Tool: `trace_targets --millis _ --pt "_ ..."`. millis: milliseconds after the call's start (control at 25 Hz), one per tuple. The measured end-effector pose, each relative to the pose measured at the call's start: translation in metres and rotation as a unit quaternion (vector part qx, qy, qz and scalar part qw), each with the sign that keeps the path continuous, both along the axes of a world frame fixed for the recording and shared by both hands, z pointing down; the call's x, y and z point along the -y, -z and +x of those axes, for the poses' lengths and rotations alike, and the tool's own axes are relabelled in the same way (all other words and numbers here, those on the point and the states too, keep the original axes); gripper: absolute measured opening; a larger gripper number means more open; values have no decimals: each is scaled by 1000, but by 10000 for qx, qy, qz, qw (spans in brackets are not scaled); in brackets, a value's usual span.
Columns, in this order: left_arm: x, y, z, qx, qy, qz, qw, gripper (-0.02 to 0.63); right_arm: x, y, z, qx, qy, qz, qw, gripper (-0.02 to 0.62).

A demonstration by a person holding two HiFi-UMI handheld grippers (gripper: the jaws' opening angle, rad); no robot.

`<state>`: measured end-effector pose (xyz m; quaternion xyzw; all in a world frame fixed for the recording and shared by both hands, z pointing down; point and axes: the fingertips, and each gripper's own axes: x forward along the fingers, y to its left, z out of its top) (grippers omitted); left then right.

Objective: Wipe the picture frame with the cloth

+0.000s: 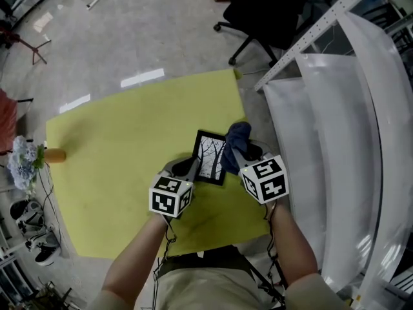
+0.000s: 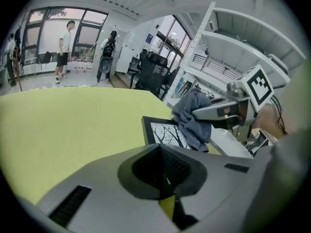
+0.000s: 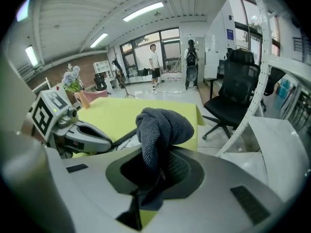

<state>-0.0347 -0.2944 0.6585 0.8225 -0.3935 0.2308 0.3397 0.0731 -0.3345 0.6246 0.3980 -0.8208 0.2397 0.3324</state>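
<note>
A black picture frame with a bare-tree print lies on the yellow table, near its right edge. My left gripper sits at the frame's left edge with its jaws shut; the gripped edge is hidden behind them in the left gripper view, where the rest of the frame shows ahead. My right gripper is shut on a bunched blue-grey cloth, which rests over the frame's right side. The cloth bulges out of the jaws in the right gripper view, with the left gripper facing it.
White shelving runs close along the table's right side. A black office chair stands beyond the far right corner. A small vase with pale flowers sits at the table's left edge. Shoes lie on the floor, lower left.
</note>
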Motion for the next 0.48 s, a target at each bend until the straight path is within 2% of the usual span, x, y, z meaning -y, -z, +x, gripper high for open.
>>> trace_targets --millis 120,240,480 --pt "0 0 0 -67 -57 -80 9999 6 4 24 -22 315 211 208 9991 67" --pt "-5 1 2 71 -277 -100 9995 8 7 34 -50 489 478 307 9972 67" --pt "-24 2 -3 -48 -340 -280 9990 8 1 21 -98 730 846 139 9936 67"
